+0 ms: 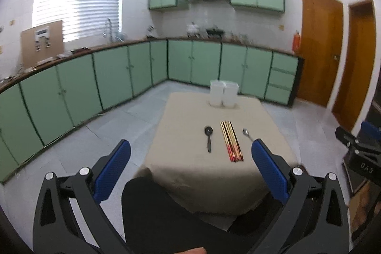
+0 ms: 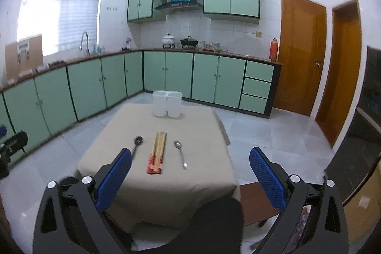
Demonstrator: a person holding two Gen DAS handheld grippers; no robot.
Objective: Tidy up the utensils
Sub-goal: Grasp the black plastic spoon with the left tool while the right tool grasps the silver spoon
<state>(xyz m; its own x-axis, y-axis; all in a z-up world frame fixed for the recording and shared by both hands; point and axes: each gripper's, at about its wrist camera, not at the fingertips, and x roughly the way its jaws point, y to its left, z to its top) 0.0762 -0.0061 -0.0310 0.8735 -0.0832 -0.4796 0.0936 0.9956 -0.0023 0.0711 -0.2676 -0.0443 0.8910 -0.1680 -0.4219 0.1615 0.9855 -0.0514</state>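
Note:
On a beige-clothed table [image 1: 190, 173] lie a black spoon [image 1: 208, 138], a bundle of chopsticks [image 1: 231, 141] and a metal spoon [image 1: 246, 134], side by side. A white two-cup holder [image 1: 223, 93] stands at the far edge. My left gripper [image 1: 190, 154] is open and empty, held above the near edge. In the right wrist view the black spoon [image 2: 137, 144], chopsticks [image 2: 157, 152], metal spoon [image 2: 181, 154] and holder [image 2: 167, 103] show too. My right gripper [image 2: 190, 161] is open and empty, back from the table.
Green cabinets [image 2: 95, 87] line the left and far walls. Wooden doors [image 2: 302, 54] stand at the right. A dark-clothed leg [image 1: 162, 213] is below the table's near edge. A brown stool [image 2: 257, 204] sits by the table's right corner. Grey tiled floor [image 2: 273, 142] surrounds the table.

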